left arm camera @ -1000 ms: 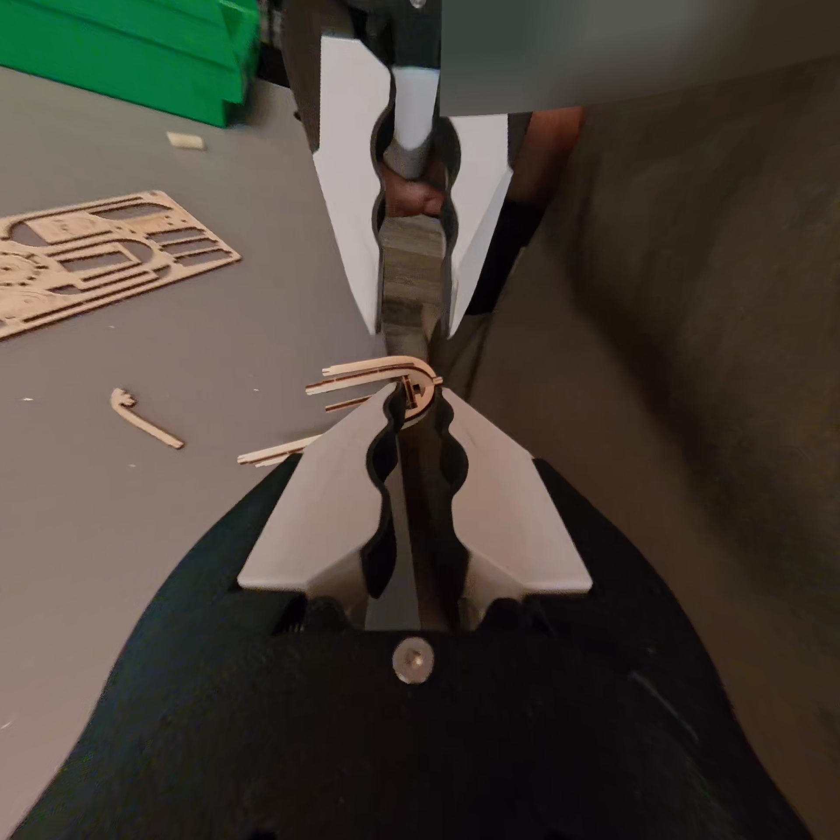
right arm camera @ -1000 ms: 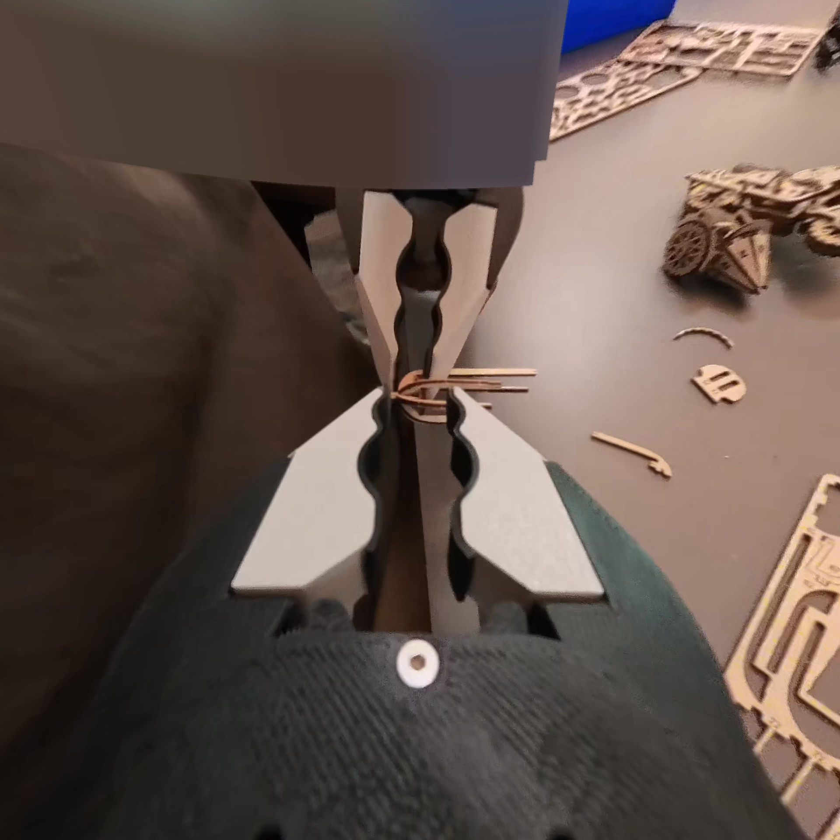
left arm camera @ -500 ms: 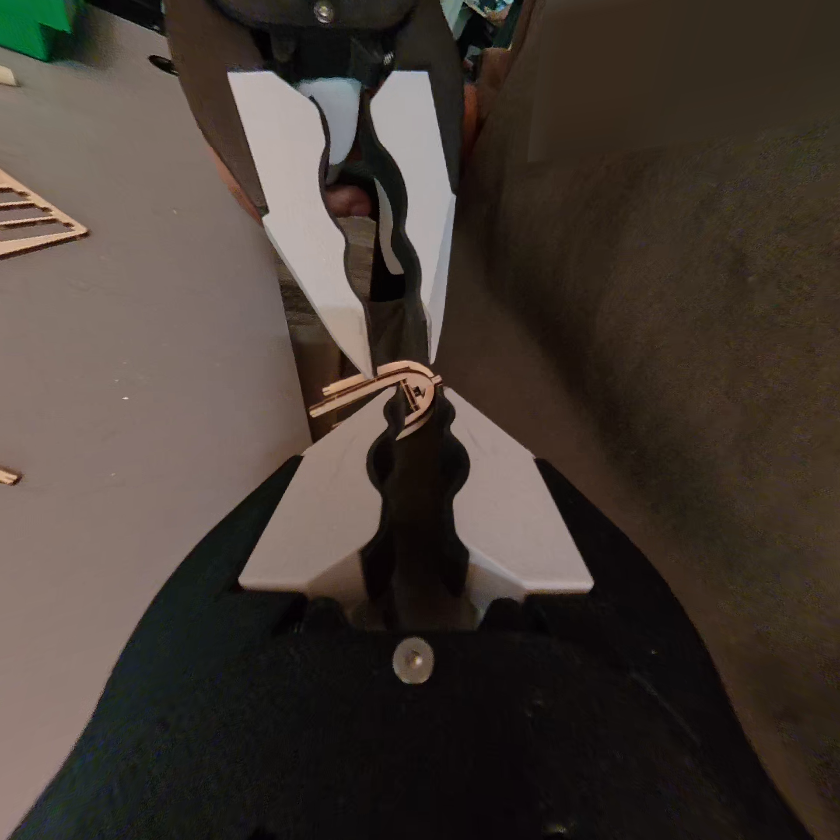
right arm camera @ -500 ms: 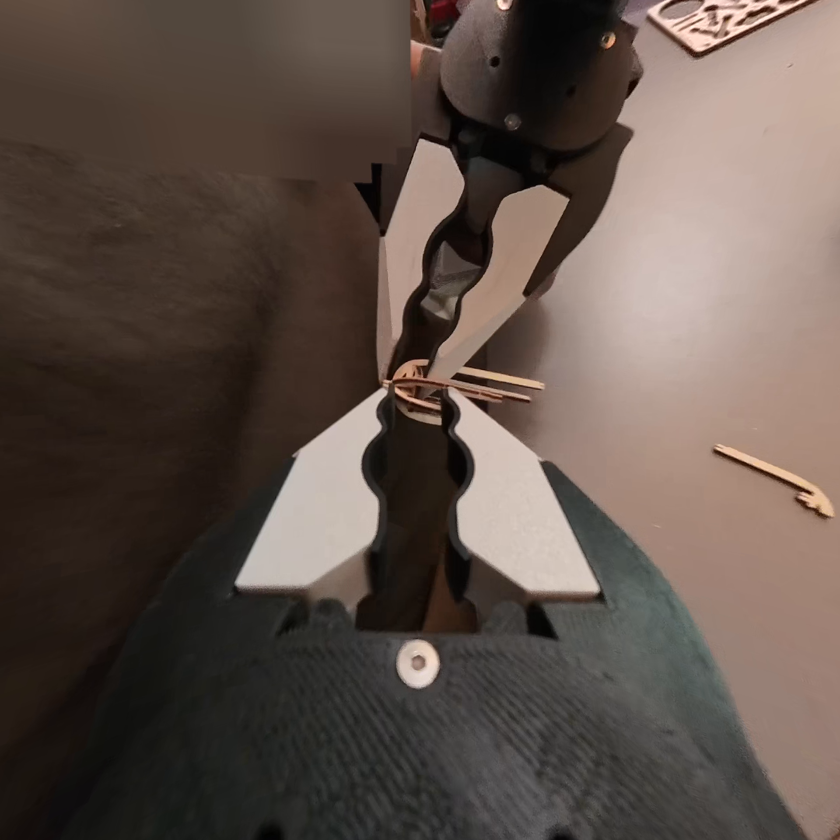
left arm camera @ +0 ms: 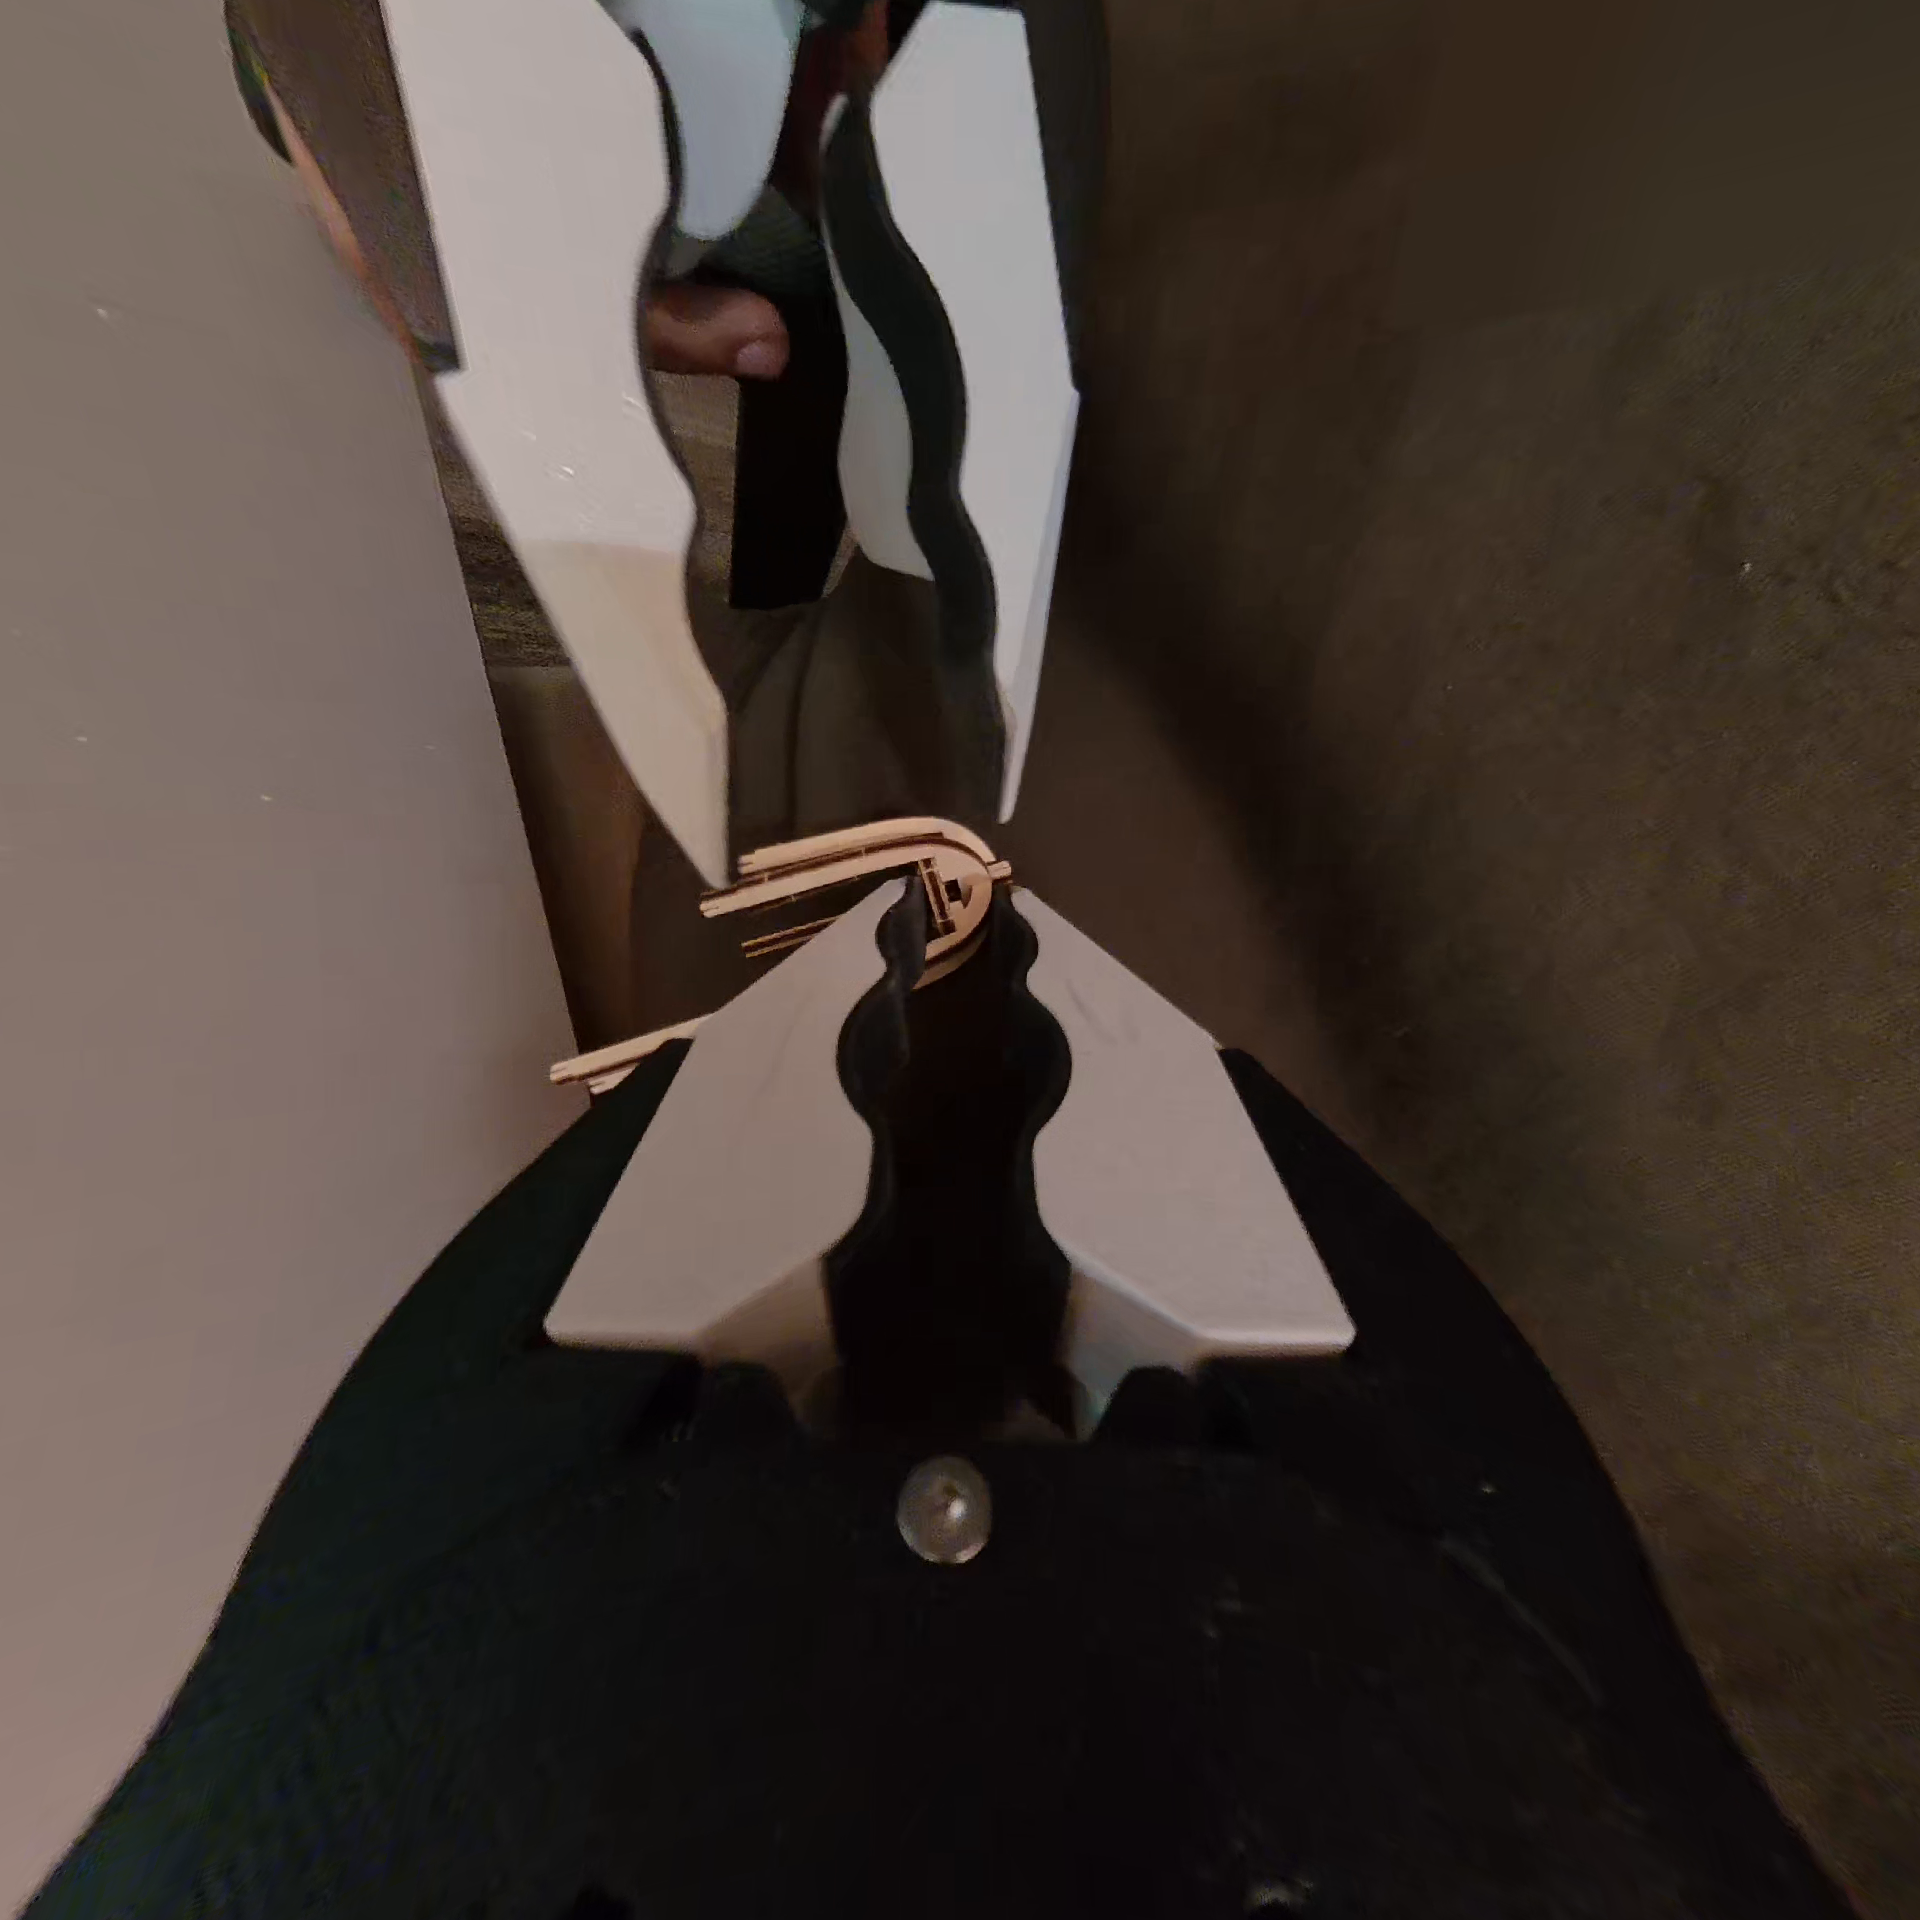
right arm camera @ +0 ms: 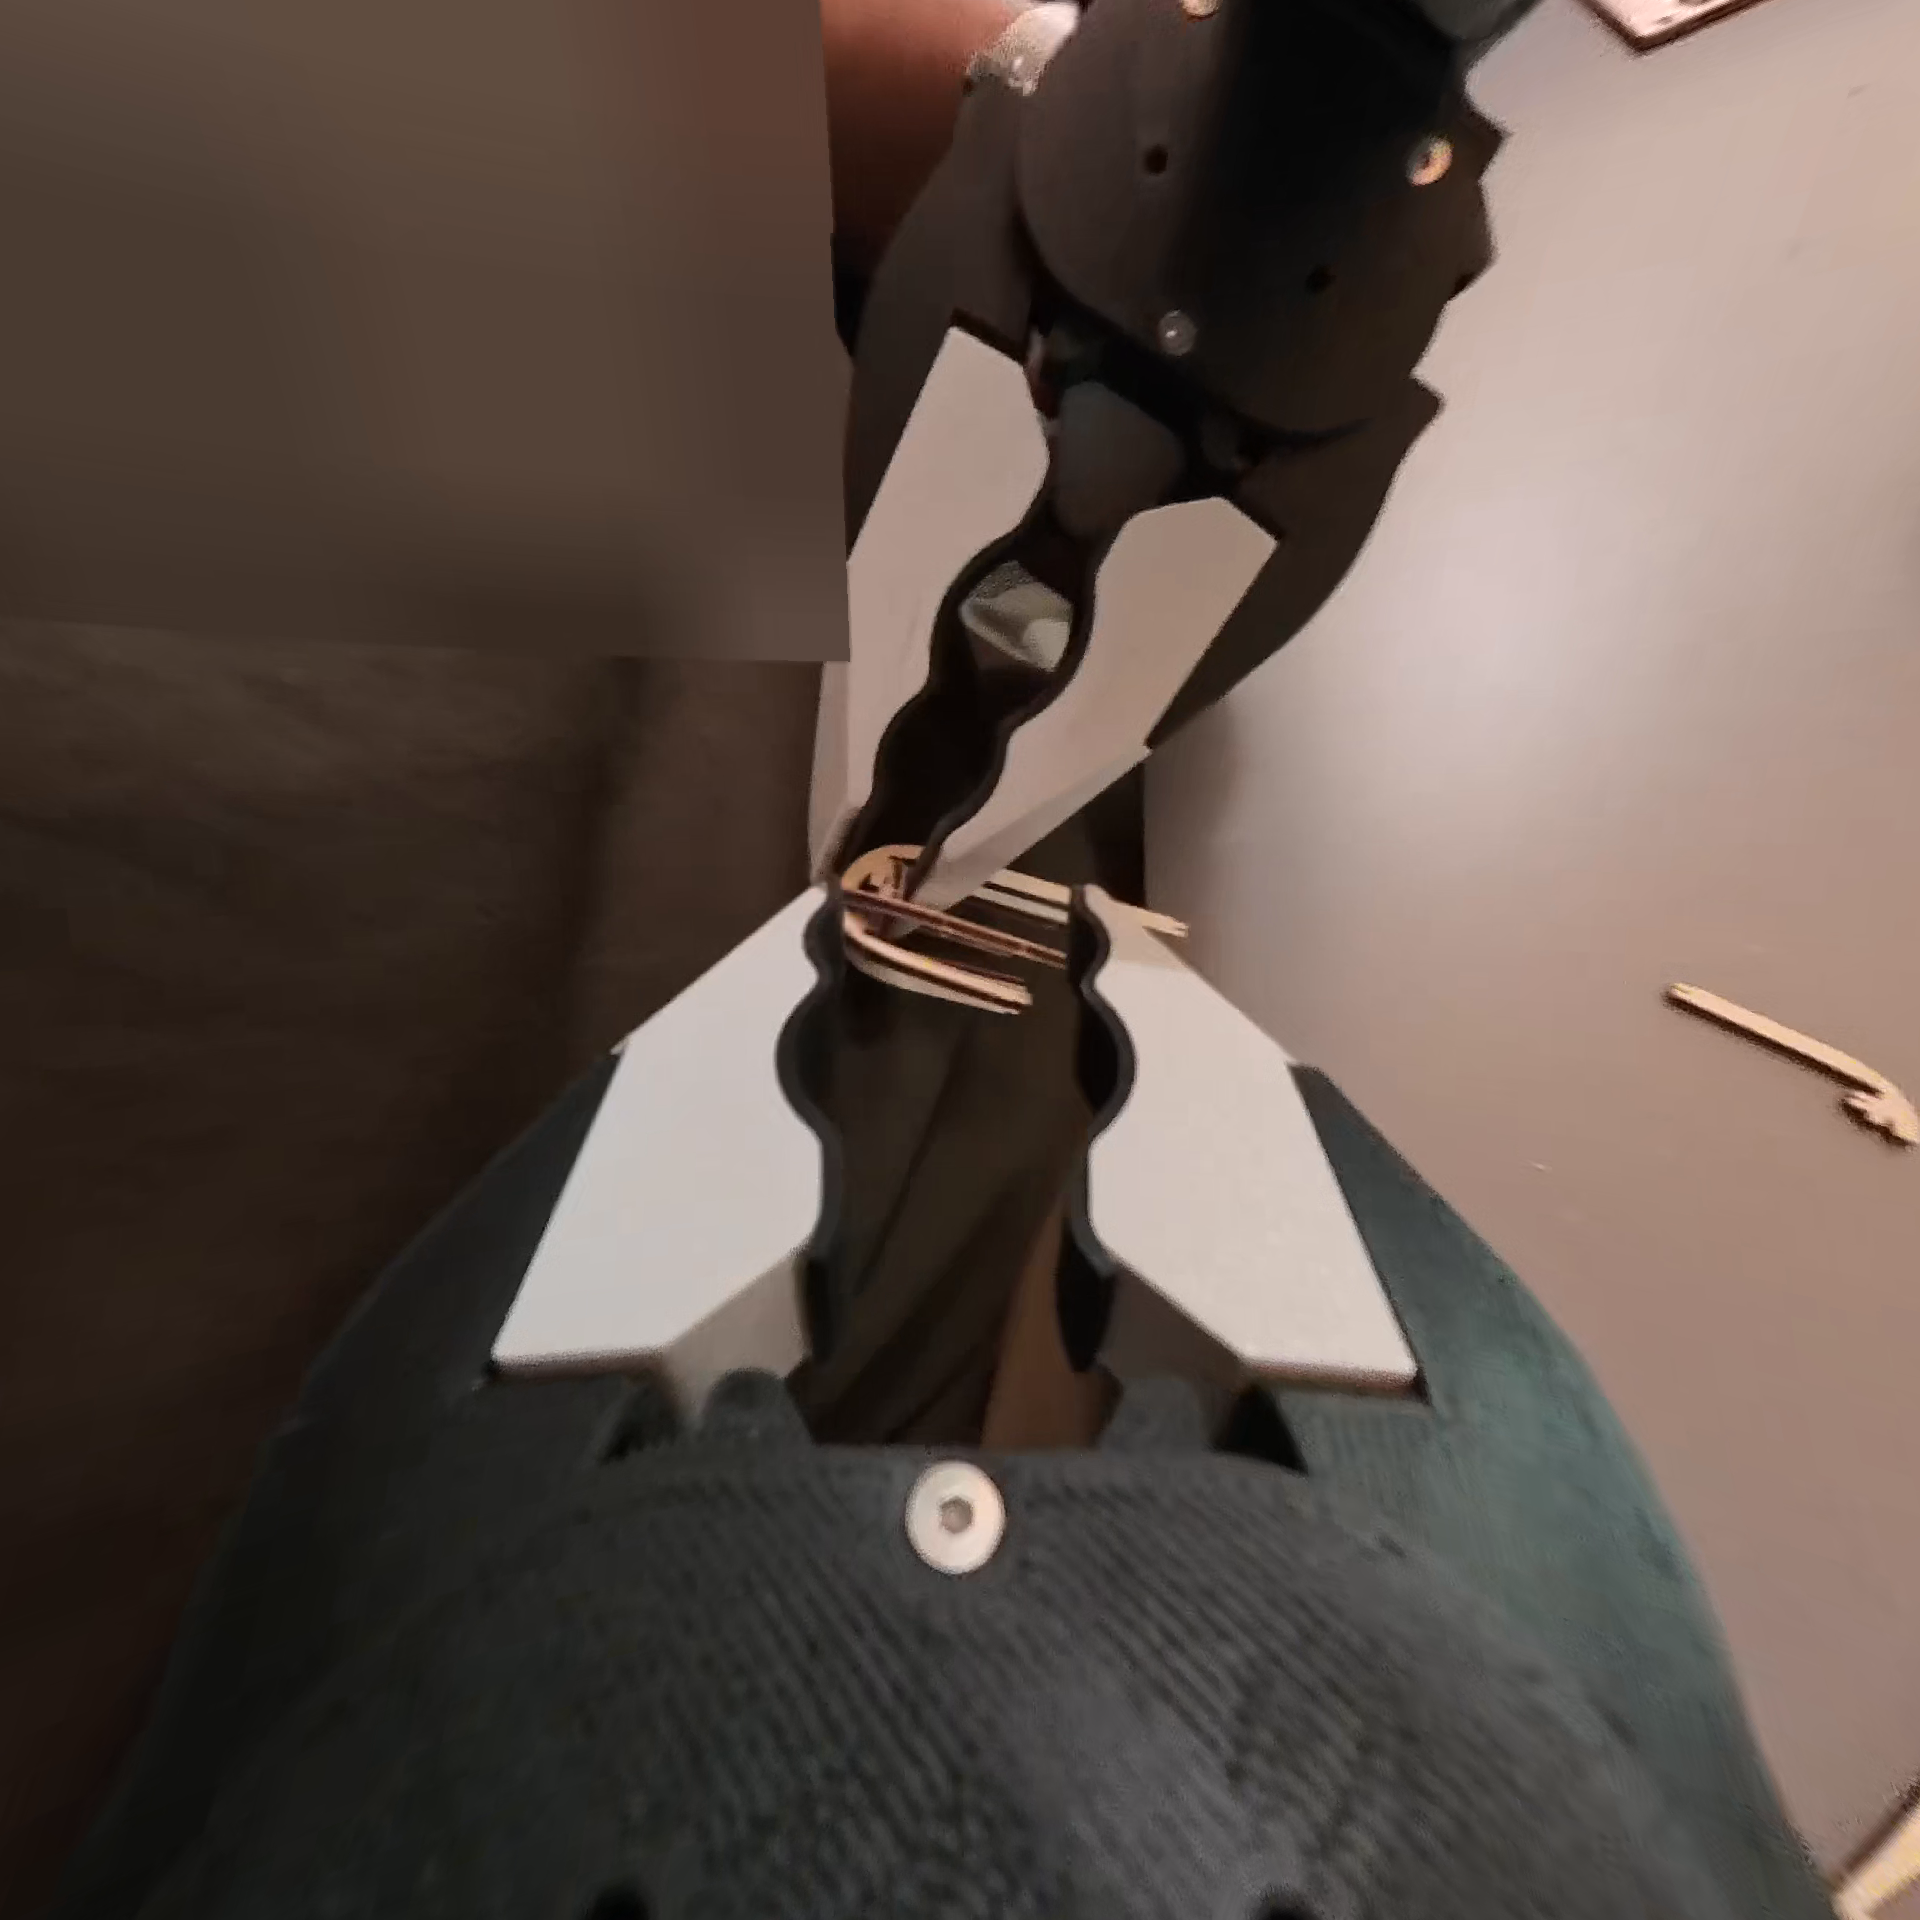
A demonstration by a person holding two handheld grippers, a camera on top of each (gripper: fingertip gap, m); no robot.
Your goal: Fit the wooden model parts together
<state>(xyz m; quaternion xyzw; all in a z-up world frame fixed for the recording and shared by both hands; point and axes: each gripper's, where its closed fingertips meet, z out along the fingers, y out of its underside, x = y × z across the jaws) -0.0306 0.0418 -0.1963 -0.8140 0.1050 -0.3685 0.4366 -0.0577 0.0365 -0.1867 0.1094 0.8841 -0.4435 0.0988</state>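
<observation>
A small curved wooden assembly (left arm camera: 883,873) of thin hooped strips is pinched at its bend by my left gripper (left arm camera: 951,899), which is shut on it above the table edge. Another strip end (left arm camera: 613,1060) sticks out beside the left finger. My right gripper (right arm camera: 956,904) faces it head-on with its jaws open. The assembly's straight strips (right arm camera: 935,935) lie in the gap between them, and I cannot tell whether they touch the fingers. In the right wrist view the left gripper (right arm camera: 883,873) comes down from above. In the left wrist view the right gripper (left arm camera: 862,842) stands open just behind the part.
A loose wooden strip with a hooked end (right arm camera: 1787,1060) lies on the grey table (right arm camera: 1558,675). A person's brown clothing (left arm camera: 1558,831) fills the side next to the grippers. A corner of a cut wooden sheet (right arm camera: 1886,1849) shows at the lower right. The grippers are tip to tip, or close to it.
My right gripper has opened and let go of the wooden assembly. Both grippers have tilted and moved closer together, and the left stays shut on the part.
</observation>
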